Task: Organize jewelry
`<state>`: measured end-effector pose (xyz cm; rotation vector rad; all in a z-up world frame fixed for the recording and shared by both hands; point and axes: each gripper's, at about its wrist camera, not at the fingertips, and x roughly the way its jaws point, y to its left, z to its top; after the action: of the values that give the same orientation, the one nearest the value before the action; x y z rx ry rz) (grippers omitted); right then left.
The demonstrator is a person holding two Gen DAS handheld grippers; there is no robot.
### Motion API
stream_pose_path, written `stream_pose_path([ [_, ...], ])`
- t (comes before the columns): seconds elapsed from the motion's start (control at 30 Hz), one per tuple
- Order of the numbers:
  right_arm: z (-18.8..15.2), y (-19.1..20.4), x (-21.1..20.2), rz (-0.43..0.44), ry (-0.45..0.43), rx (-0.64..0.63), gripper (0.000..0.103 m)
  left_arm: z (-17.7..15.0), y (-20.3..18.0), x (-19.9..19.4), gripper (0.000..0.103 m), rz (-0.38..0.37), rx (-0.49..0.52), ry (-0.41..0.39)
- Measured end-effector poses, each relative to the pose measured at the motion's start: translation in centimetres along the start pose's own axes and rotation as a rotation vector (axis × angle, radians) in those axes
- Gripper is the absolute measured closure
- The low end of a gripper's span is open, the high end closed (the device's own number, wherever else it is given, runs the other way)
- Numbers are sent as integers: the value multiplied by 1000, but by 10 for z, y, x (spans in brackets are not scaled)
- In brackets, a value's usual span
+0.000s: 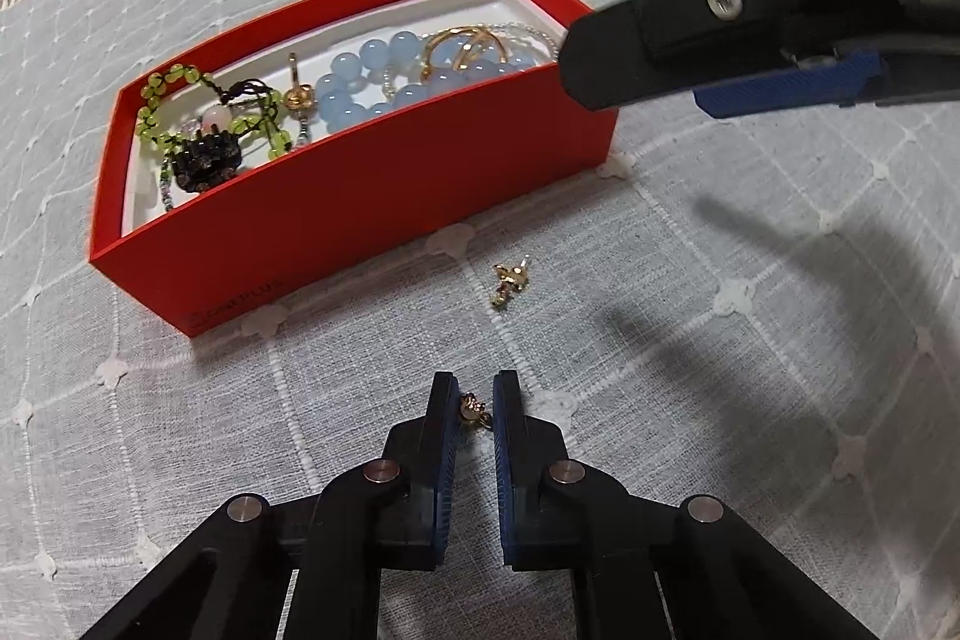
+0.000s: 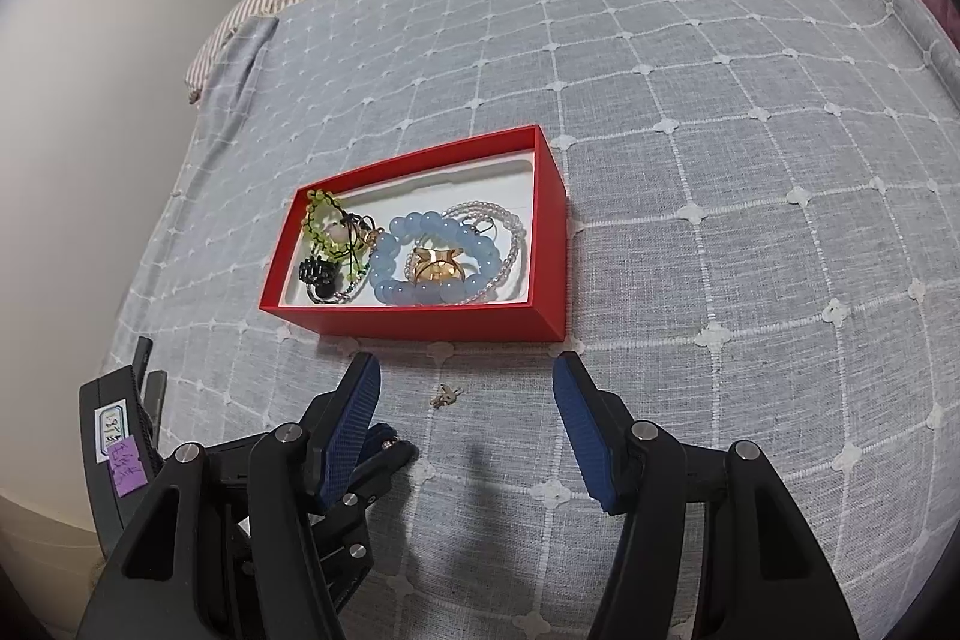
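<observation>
Between my left gripper point(image 1: 476, 403) pads I am pinching a tiny, light, slippery earring point(image 1: 474, 409); my right gripper point(image 2: 467, 430) is idling wide at two o'clock.

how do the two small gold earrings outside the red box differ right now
The near earring sits between the fingers of the left gripper, which has shut on it; the far earring lies free on the bedspread, closer to the red box. Both are small, gold and not yet in the box.
</observation>
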<state>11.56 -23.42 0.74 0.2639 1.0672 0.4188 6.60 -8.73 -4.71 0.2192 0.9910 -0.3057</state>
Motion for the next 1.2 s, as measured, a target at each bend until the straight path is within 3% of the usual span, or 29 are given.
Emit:
stream_pose_path([
  [0.17, -3, 2, 8, 5, 30, -14, 40, 3, 20, -11, 97, -8, -74, -11],
  [0.4, -16, 1, 41, 110, 159, 51, 41, 7, 58, -30, 97, 7, -240, -36],
  [0.47, -19, 3, 50, 91, 173, 44, 47, 7, 66, -31, 97, 11, -273, -40],
  [0.73, -23, 23, 61, -17, 110, -61, 59, 8, 82, -34, 97, 22, -318, -53],
  [1.2, -27, 38, 74, -102, 57, -175, 81, 10, 87, -34, 96, 25, -319, -58],
])
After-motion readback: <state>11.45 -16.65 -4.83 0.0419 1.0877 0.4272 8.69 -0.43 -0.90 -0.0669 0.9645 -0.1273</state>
